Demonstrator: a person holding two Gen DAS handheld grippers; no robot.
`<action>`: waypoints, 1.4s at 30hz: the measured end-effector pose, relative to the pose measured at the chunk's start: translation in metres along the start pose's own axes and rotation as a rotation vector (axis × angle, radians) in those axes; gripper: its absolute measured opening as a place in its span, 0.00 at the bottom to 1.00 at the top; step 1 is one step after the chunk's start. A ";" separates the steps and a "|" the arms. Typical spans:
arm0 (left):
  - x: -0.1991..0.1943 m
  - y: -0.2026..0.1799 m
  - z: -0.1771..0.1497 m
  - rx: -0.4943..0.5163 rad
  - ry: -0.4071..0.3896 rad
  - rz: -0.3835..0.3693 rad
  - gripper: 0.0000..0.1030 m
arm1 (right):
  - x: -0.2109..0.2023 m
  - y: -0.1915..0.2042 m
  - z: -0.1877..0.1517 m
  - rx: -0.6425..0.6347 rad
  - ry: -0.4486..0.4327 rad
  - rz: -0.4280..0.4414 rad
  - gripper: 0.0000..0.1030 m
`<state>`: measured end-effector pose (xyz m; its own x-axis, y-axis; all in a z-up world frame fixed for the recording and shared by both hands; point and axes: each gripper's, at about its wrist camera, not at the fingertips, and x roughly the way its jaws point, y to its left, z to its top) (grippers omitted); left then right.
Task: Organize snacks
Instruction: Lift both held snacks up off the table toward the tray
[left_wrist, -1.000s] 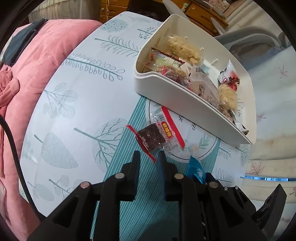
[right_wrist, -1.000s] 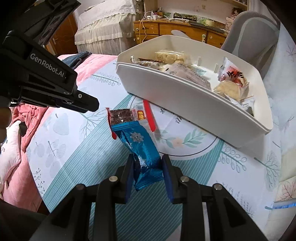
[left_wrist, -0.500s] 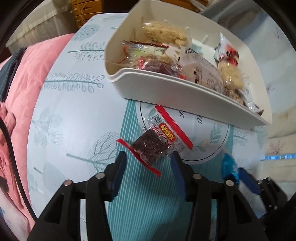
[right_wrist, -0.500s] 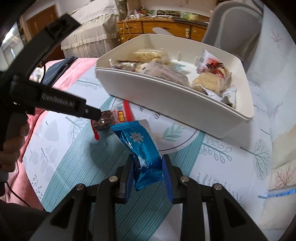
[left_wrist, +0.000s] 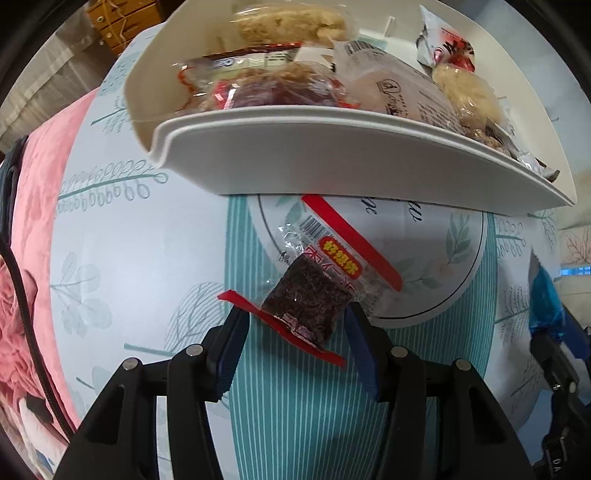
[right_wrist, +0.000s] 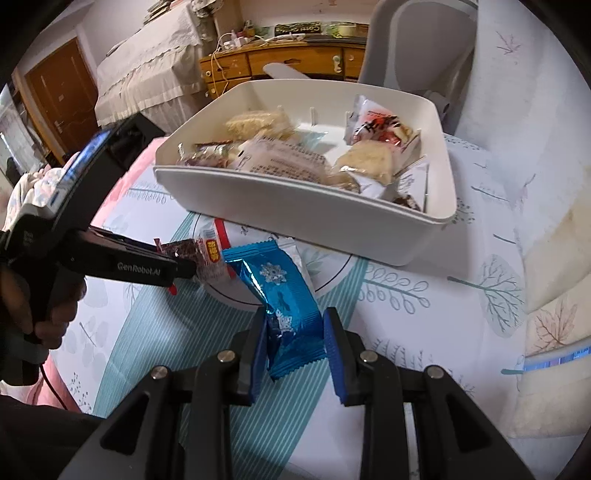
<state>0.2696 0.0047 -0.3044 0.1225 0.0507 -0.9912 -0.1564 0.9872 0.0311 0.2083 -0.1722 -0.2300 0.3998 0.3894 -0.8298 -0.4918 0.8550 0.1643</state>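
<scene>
A clear snack packet with red ends and a dark filling (left_wrist: 314, 291) lies on the patterned tablecloth in front of a white bin (left_wrist: 332, 158). My left gripper (left_wrist: 295, 321) is open, its jaws on either side of the packet's near end. In the right wrist view the same packet (right_wrist: 199, 254) lies beside the left gripper's tip. My right gripper (right_wrist: 295, 325) is shut on a blue foil snack packet (right_wrist: 284, 299) above the cloth. The white bin (right_wrist: 295, 210) holds several wrapped snacks.
A pink quilt (left_wrist: 33, 229) lies at the table's left edge. A grey chair (right_wrist: 417, 48), a wooden dresser (right_wrist: 280, 62) and a bed (right_wrist: 147, 70) stand behind the bin. A light cushion (right_wrist: 554, 280) lies at the right.
My left gripper has opened wide and moved forward around the dark snack packet. My right gripper keeps the blue packet and has risen slightly toward the bin.
</scene>
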 end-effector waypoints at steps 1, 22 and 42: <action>0.001 0.000 0.001 0.004 0.000 -0.003 0.51 | -0.002 -0.001 0.001 0.003 -0.003 0.000 0.28; 0.001 0.004 -0.020 -0.035 0.019 -0.080 0.28 | -0.023 0.009 0.019 -0.033 -0.056 0.011 0.28; -0.092 0.022 -0.032 -0.065 -0.064 -0.182 0.27 | -0.028 0.017 0.052 -0.071 -0.147 -0.003 0.28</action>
<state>0.2231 0.0172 -0.2171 0.2160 -0.1164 -0.9694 -0.1885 0.9692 -0.1584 0.2284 -0.1506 -0.1764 0.5081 0.4371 -0.7422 -0.5418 0.8320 0.1192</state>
